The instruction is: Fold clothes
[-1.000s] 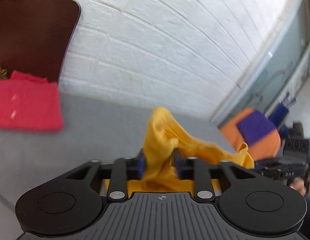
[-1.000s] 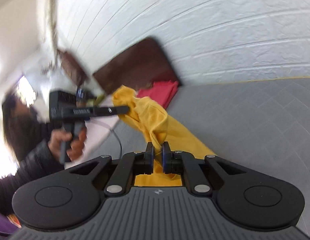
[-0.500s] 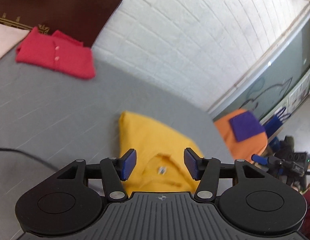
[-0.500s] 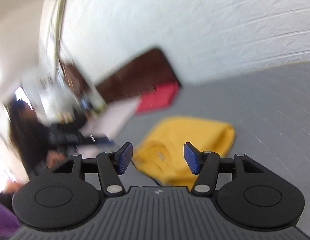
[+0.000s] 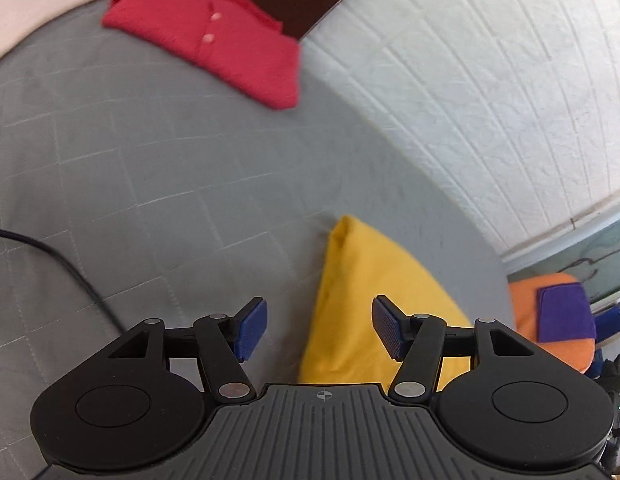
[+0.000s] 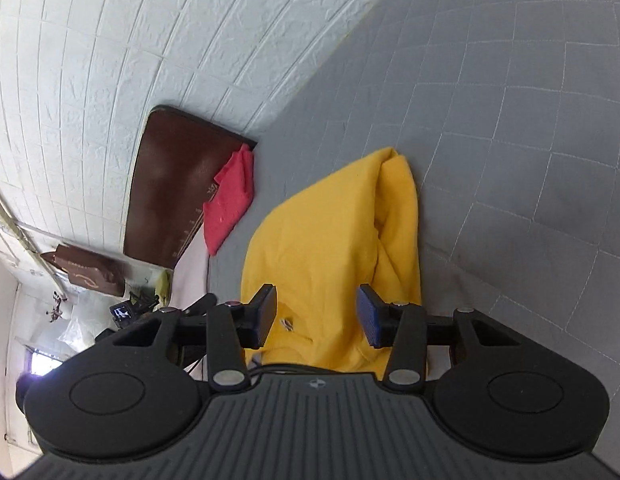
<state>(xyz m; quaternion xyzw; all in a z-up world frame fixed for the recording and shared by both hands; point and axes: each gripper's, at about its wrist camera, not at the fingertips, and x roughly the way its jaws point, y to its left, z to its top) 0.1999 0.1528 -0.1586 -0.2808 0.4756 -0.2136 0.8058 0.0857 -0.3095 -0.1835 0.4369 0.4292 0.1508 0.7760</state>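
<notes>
I have both tools let go: the left gripper [image 5: 317, 330] stands with its blue pads spread and nothing between them, and the right gripper [image 6: 317, 316] is likewise wide apart and empty, hanging over the yellow shirt [image 6: 333, 248] without touching it, as far as I can judge. The shirt lies folded on the grey quilted bedcover [image 5: 158, 168], near me and toward the right in the left wrist view, its far corner coming to a rounded, doubled-over point. I take it the garment has been laid down as a finished or nearly finished fold, which would be why neither tool grips it. The cloth looks like soft knit cotton, matte, with a thick rolled ridge along its right edge in the right wrist view (a small label or button shows near my left pad, too small to name). Far off to the left lies a red polo shirt [image 5: 214, 40], folded flat into a neat rectangle with two pale buttons, set against a dark brown headboard [image 6: 170, 176], probably put there as a done piece kept out of the working area. The bedcover is stitched in a square grid and lies smooth. A black cable [image 5: 62, 264] curves across its near left side. Behind stands a white brick-textured wall [image 5: 489, 100].
</notes>
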